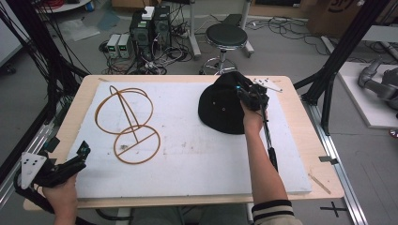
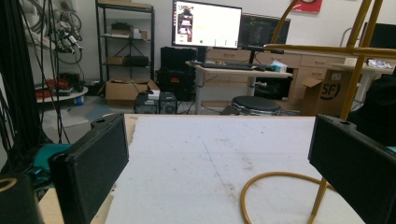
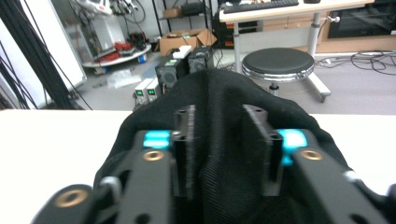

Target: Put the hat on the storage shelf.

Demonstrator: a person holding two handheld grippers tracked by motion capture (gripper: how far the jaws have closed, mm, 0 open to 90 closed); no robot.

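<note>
the right hand-held gripper (image 1: 248,95) is sitting in the upper right of the high view, its jaws pinching a fold of the black cap (image 1: 220,108), which is lying on the white foam board (image 1: 197,154) that covers the counter (image 1: 307,140). in the right gripper view the two jaws are standing narrow with dark fabric (image 3: 219,154) bunched between them, so the grip is looking like a hold on soft cloth rather than on a firm edge. the risk i am seeing is that the cloth is slipping out as the cap is being lifted, since a thin fold is giving little to bite on, or that the cap is dragging and sagging instead of rising cleanly. the yellow wire stand (image 1: 127,125) is standing in the left half of the high view, well apart from the cap; a swinging cap could be knocking this light frame over. the left hand-held gripper (image 1: 70,161) is resting at the lower left, jaws wide with nothing between them, so it is not steadying the stand.
</note>
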